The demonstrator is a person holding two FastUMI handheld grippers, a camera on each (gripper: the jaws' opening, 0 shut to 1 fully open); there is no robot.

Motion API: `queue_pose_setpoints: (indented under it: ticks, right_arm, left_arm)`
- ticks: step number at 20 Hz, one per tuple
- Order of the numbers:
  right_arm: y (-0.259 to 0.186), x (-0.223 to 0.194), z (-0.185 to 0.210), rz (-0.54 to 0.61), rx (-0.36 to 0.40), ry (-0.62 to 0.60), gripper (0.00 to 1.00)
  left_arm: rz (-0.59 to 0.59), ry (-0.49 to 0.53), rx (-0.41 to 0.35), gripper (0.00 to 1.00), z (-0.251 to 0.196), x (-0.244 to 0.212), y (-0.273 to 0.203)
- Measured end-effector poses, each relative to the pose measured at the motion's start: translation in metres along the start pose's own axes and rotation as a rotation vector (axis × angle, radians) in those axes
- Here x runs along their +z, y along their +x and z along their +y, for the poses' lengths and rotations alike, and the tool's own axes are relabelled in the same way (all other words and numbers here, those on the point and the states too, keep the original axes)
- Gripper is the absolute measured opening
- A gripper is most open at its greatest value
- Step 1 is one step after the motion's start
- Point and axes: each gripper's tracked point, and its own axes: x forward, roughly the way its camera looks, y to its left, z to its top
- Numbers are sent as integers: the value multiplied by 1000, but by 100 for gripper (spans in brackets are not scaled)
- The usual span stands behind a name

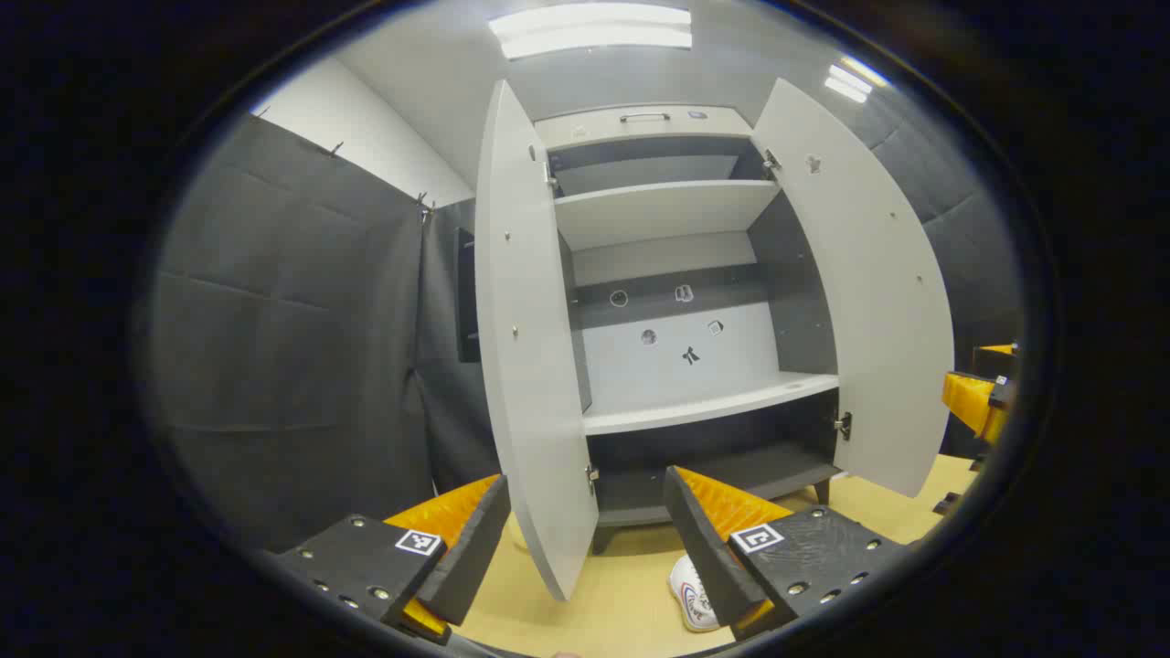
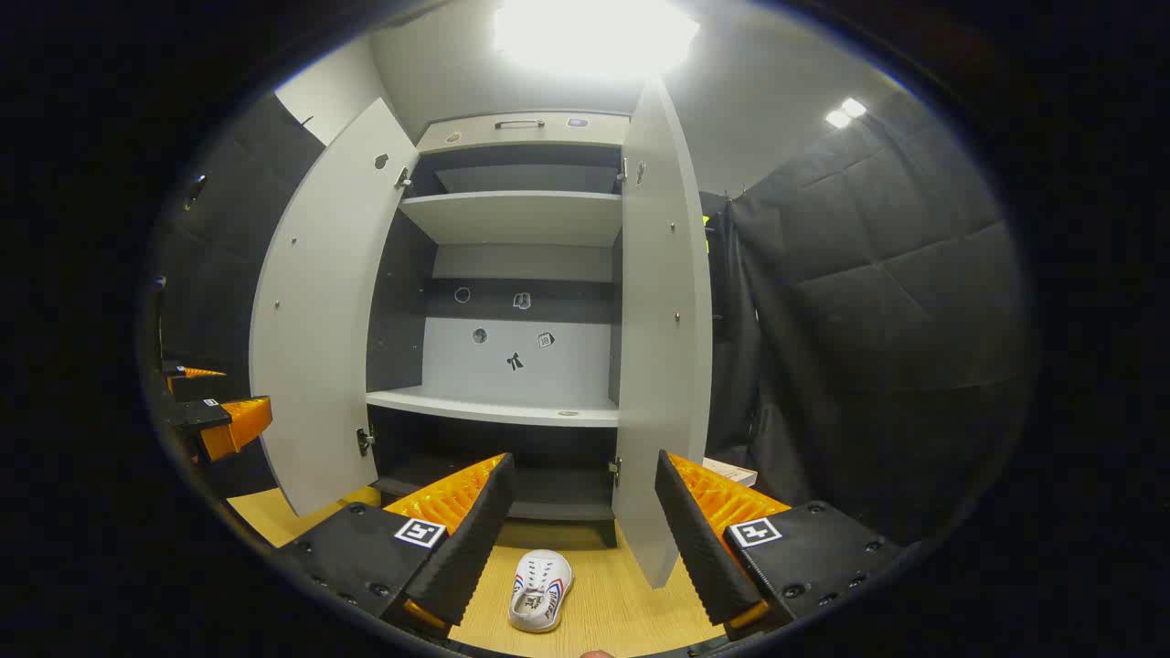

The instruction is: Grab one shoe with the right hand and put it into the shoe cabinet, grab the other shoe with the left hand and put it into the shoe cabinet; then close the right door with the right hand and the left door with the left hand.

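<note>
The shoe cabinet (image 2: pixel 512 302) stands before us, both doors swung open, its shelves bare. One white shoe (image 2: pixel 540 590) lies on the wooden floor (image 2: pixel 631 612) just before the cabinet's front edge. We judge it light, soft-sided and firm-soled, best pinched across the heel collar. Our right gripper (image 2: pixel 585 539) and left gripper (image 1: pixel 585 539) both hover with jaws apart, holding nothing.
</note>
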Motion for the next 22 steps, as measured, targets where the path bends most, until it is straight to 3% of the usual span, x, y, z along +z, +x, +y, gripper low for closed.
queue_pose_setpoints:
  ticks: [13, 22]
  right_arm:
    - [-6, 0, -11, 0, -52, -18, 96]
    - [16, -10, 5, 40, -12, -30, 96]
  left_arm:
    - [-11, 24, 1, 100, 13, 0, 0]
    - [-2, 36, 17, 99, 25, -6, 1]
